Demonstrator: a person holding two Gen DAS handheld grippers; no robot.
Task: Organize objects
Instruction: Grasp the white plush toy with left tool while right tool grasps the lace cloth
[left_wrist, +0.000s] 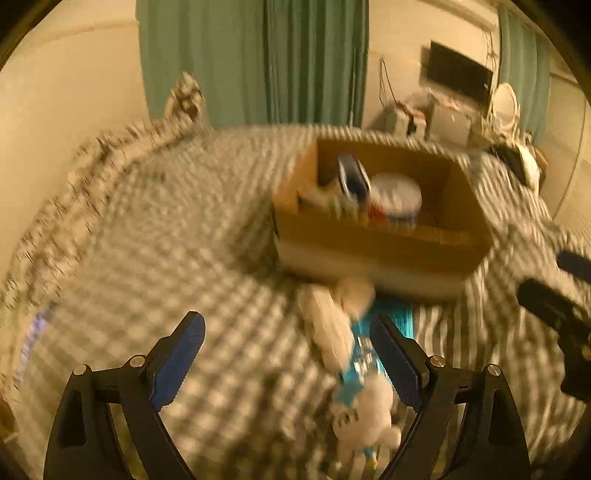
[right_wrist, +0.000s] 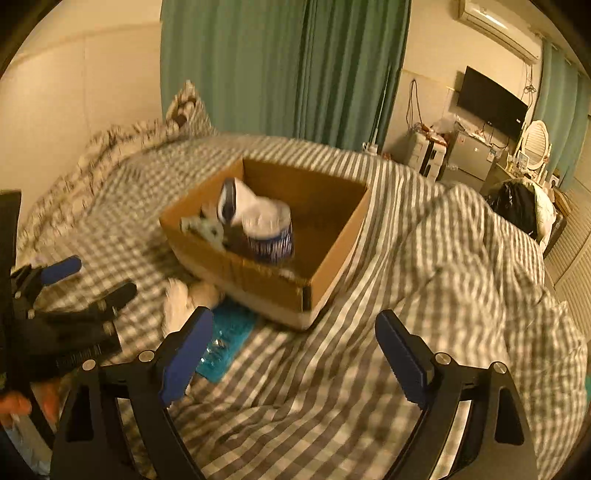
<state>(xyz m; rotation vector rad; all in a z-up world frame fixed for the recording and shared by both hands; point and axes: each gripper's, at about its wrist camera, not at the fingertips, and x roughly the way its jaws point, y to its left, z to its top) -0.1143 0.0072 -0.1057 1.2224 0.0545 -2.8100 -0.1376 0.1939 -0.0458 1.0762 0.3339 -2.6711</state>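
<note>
I see the bed (right_wrist: 332, 369) in checked cover carrying a box (right_wrist: 258, 273), a white plush (right_wrist: 177, 302) and a blue packet (right_wrist: 225, 339).

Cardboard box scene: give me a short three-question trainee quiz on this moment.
1. True or false: the left gripper is shut on the white plush toy.
2. Where does the teal packet lie? A) inside the cardboard box B) on the checked bedcover beside the box
3. Fill in: the right gripper holds ____.

Key: 1 false; 2 B; 3 nothing.
</note>
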